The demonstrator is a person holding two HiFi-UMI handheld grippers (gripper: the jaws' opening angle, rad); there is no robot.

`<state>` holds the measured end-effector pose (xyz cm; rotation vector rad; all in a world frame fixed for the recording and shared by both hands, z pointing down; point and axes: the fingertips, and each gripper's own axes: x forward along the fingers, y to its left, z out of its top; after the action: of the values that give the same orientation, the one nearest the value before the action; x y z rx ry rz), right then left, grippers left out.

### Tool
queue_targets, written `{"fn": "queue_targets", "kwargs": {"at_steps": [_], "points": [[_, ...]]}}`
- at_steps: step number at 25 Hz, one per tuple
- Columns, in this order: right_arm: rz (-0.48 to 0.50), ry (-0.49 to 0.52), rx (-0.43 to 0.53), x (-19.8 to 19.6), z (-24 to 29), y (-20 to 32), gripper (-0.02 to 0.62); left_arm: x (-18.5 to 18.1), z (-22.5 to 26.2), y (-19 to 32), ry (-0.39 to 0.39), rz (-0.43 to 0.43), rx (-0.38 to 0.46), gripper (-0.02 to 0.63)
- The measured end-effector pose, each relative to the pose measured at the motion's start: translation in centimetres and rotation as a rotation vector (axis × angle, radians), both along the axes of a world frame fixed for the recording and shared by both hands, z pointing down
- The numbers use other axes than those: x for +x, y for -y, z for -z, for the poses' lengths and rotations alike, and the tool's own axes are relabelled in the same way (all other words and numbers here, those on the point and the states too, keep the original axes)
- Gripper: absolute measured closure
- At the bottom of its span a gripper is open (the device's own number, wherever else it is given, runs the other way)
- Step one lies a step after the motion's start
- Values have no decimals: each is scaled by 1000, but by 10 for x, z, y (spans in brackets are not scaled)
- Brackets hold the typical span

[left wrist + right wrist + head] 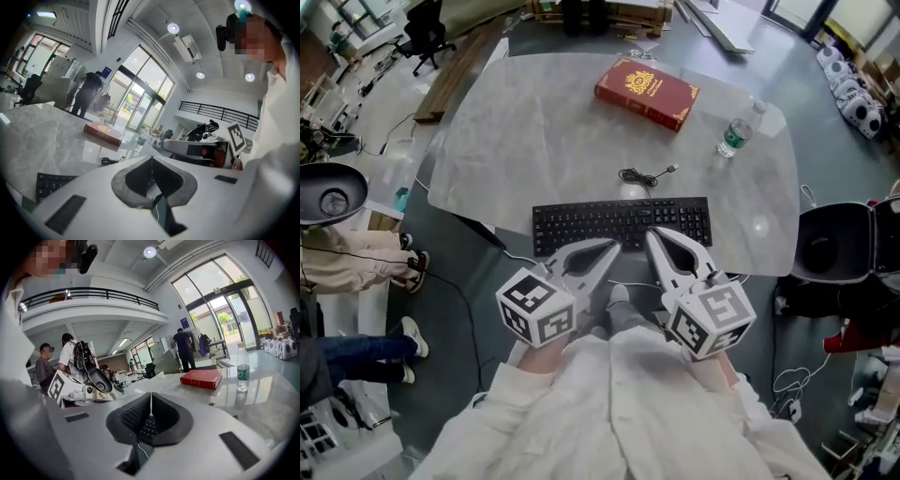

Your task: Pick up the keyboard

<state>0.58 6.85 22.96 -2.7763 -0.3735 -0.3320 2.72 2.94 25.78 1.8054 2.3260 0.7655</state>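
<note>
A black keyboard (pixel 623 223) lies flat along the near edge of the pale marble table (pixel 544 131); its coiled cable (pixel 645 175) rests just behind it. My left gripper (pixel 613 246) and right gripper (pixel 651 234) are both shut and empty, with their tips over the keyboard's near edge at its middle, side by side. In the left gripper view the keyboard's end (pixel 50 182) shows at lower left below the closed jaws. In the right gripper view keyboard keys (pixel 149 425) show through the opening behind the closed tips.
A red book (pixel 647 91) lies at the table's far side and a water bottle (pixel 737 133) stands to its right. A black case (pixel 834 242) sits on the floor at right. People's legs (pixel 366 262) are at left.
</note>
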Motion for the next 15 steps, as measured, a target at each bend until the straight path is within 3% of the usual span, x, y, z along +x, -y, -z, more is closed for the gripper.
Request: {"fn": "queue_targets", "kwargs": {"at_steps": [15], "points": [[83, 24, 47, 19, -21, -21, 565, 7, -18, -25, 62, 44, 32, 592]]}}
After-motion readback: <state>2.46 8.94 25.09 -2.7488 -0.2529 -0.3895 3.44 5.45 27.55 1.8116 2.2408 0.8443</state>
